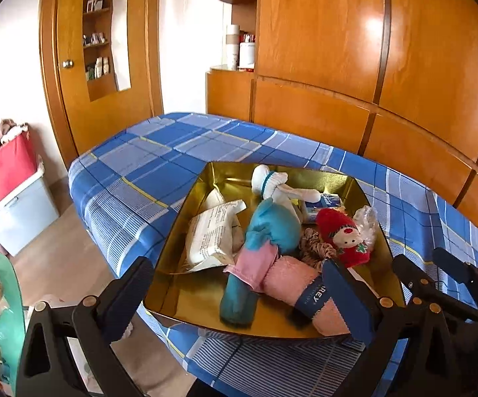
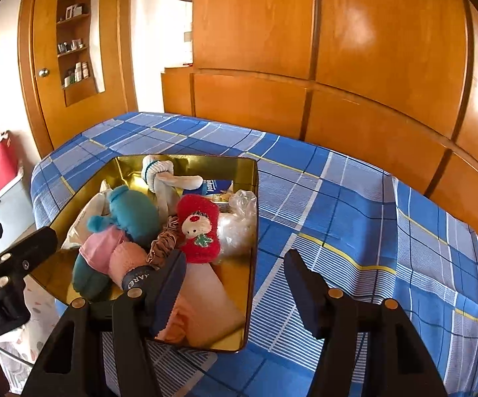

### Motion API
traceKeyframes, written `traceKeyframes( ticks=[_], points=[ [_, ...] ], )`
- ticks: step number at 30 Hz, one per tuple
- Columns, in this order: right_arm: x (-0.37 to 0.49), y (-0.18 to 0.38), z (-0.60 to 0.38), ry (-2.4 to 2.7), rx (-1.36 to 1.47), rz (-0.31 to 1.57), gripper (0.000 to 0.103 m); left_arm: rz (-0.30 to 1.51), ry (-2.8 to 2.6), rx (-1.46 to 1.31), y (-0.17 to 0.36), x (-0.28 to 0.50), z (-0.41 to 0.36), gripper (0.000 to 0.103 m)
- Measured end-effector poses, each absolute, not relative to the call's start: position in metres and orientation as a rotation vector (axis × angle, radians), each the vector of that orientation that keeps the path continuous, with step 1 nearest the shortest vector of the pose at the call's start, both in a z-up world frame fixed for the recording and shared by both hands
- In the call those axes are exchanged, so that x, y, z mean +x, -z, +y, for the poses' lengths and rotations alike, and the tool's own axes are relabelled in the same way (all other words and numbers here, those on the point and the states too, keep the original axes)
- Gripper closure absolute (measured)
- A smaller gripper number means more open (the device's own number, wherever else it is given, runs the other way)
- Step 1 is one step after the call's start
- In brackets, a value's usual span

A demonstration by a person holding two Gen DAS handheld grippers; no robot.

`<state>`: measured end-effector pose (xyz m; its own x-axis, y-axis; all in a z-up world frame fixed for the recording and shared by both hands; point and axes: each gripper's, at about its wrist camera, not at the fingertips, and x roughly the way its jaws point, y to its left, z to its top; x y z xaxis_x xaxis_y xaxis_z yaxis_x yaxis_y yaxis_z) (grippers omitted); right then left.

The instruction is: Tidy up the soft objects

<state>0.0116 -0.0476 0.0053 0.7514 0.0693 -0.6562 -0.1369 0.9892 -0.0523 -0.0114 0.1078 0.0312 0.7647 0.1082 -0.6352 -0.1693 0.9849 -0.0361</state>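
An open gold tin [image 1: 179, 211] [image 2: 254, 231] stands on the blue plaid cloth [image 2: 338, 215]. Inside lie a teal plush toy in a pink dress [image 1: 272, 221] [image 2: 133, 211], a rolled pink towel with a navy band [image 1: 288, 281] [image 2: 126, 258], a red plush doll [image 1: 341, 235] [image 2: 199, 231], a white rolled sock [image 1: 272, 182] [image 2: 163, 172] and a brown scrunchie [image 1: 315, 248] [image 2: 164, 243]. My left gripper [image 1: 239, 297] hangs open over the tin's near edge, holding nothing. My right gripper [image 2: 237, 284] is open and empty above the tin's near right corner.
The tin also holds a white wipes packet [image 1: 209, 235], a blue tissue pack [image 1: 325, 203] and a crumpled plastic bag [image 2: 239, 218]. A wooden wardrobe stands behind the table. A red and white storage box [image 1: 11, 192] sits on the floor at left.
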Motion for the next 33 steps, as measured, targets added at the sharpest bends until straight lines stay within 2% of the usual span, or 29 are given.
traceKeyframes(
  ticks=[33],
  points=[
    [0.0052, -0.0122, -0.0441, -0.131, -0.08, 0.684, 0.041, 0.651, -0.167, -0.079, -0.0393, -0.0207, 0.1064, 0.001]
  ],
)
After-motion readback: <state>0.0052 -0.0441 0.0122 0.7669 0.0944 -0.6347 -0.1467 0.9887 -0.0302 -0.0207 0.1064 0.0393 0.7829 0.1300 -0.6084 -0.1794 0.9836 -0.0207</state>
